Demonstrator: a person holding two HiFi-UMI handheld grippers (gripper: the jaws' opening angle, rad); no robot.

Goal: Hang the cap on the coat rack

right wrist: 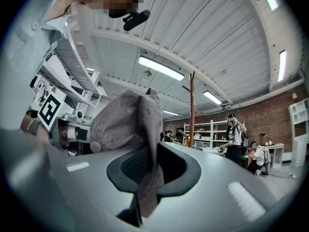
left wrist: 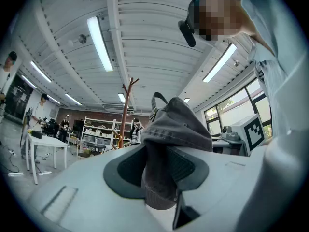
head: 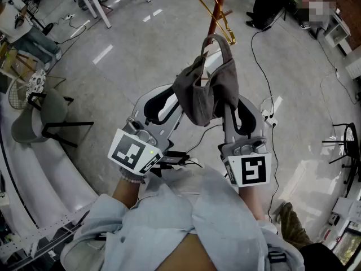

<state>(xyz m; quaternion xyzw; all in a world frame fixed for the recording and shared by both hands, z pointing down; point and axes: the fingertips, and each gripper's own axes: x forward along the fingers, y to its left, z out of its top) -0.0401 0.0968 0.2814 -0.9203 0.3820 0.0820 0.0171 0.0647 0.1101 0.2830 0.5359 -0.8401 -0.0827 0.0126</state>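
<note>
We hold the cap (head: 206, 89) up in the air just short of the coat rack (head: 217, 4). It stretches crosswise, strap loop arching toward the pole, crown sagging down. The left hand-held gripper (head: 181, 96) and right hand-held gripper (head: 227, 103) each pinch its fabric. The brim is lost in the folds, and the pole runs off the frame edge.

Lab: storage shelves (left wrist: 99, 129), white worktable (left wrist: 46, 141)
</note>
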